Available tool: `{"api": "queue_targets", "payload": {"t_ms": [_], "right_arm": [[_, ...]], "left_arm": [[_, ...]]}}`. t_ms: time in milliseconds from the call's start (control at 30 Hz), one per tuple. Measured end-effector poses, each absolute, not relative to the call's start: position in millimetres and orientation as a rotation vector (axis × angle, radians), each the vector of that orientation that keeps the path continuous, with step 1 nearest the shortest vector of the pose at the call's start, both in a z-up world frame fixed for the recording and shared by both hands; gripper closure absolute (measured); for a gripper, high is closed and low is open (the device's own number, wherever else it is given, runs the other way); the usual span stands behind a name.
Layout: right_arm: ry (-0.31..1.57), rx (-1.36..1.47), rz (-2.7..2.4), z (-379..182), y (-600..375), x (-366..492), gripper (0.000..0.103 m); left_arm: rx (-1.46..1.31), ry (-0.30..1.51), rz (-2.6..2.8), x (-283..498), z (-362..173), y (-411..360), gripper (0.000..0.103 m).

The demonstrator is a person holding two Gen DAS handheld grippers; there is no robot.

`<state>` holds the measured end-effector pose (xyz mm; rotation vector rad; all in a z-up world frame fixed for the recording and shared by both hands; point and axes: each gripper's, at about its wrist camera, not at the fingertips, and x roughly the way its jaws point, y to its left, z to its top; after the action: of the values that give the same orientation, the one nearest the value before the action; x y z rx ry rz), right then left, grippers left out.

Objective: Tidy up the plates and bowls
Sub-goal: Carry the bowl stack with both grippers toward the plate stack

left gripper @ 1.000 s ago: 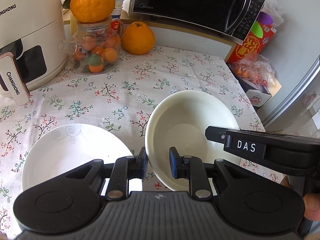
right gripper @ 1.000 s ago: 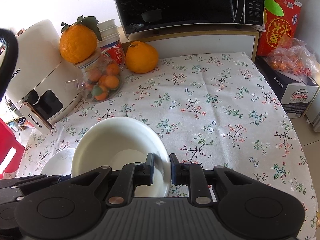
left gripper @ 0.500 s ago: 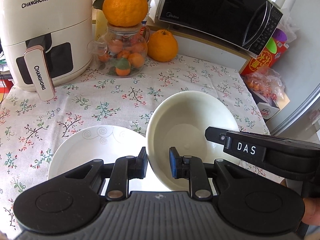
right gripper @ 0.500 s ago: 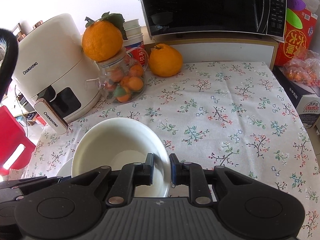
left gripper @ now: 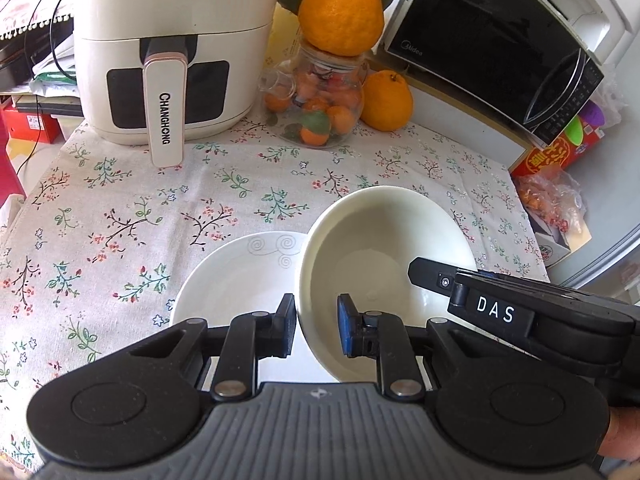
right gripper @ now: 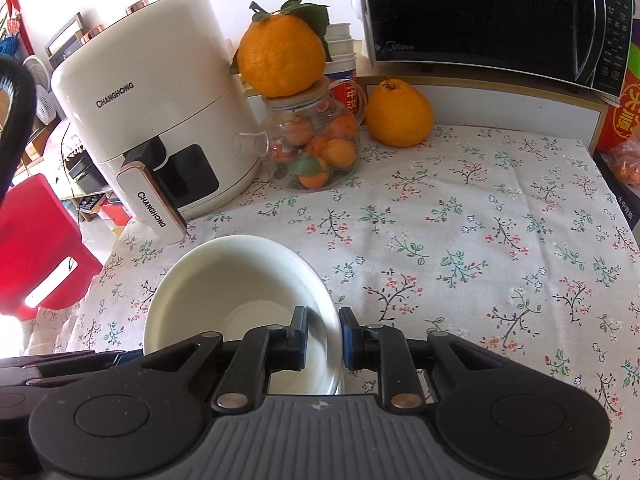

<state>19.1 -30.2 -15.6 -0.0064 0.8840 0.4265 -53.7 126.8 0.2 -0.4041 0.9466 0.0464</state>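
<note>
White bowl (left gripper: 384,264) held aloft over the patterned plate (left gripper: 236,280), left gripper (left gripper: 317,330) and right gripper (right gripper: 323,338) each pinching opposite rim walls; risk: uneven lowering or one early release tips it, chipping rim against plate.

One white bowl (left gripper: 384,256), one plate (left gripper: 236,284), two large oranges (left gripper: 340,16), one jar (left gripper: 316,104), one air fryer (left gripper: 172,40), one microwave (left gripper: 492,40)

Floral-cloth table (left gripper: 120,216), w/ air fryer (left gripper: 172,52), fruit jar (left gripper: 320,100), orange (left gripper: 386,100), plate (left gripper: 236,280)
</note>
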Motion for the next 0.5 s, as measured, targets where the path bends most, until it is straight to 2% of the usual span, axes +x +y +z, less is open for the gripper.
{"api": "queue_targets", "payload": {"t_ms": [500], "right_arm": [[0.960,-0.047,0.459,-34.2,-9.8,15.6,0.089]], "left_arm": [[-0.386,1.004,0.075,-58.7,-13.9,136.0,0.085]]}}
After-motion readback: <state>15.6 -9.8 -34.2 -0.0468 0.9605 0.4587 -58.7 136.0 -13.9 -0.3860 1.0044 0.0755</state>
